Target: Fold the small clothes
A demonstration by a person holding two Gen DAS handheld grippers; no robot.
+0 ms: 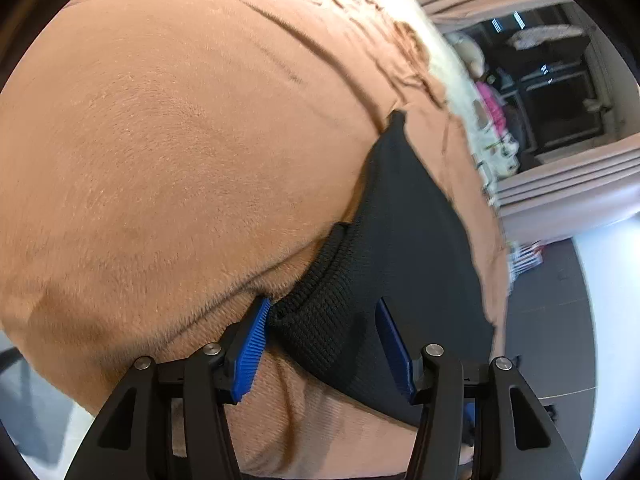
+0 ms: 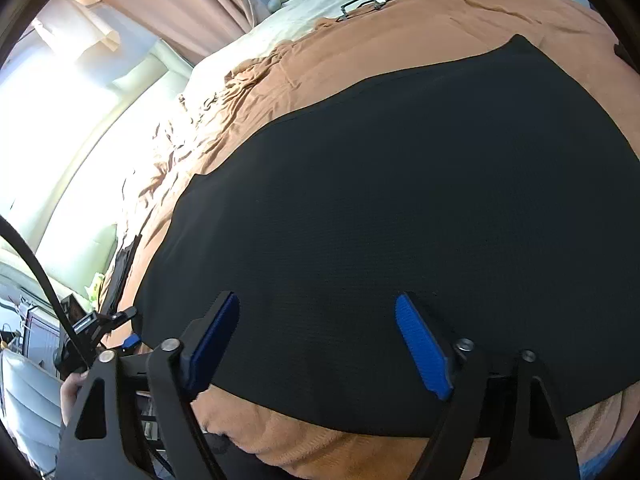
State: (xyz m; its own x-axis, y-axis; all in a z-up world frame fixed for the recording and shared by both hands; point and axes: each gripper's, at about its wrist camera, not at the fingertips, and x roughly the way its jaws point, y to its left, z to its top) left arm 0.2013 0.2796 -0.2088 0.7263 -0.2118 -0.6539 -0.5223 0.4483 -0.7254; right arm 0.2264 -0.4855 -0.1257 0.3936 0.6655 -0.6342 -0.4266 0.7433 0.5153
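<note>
**Two wrist cameras, both low over the bed**

The left wrist camera looks forward and down past its blue fingers, very near the brown blanket, with a room corner at upper right. The right wrist camera tilts down likewise, close over the black garment, facing the window side. Both views share the blanket and the garment.

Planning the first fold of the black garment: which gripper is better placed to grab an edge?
Left. The left gripper has the black garment's ribbed edge bunched between its open fingers. The right gripper hovers open over flat cloth, with no edge between its fingers.
</note>
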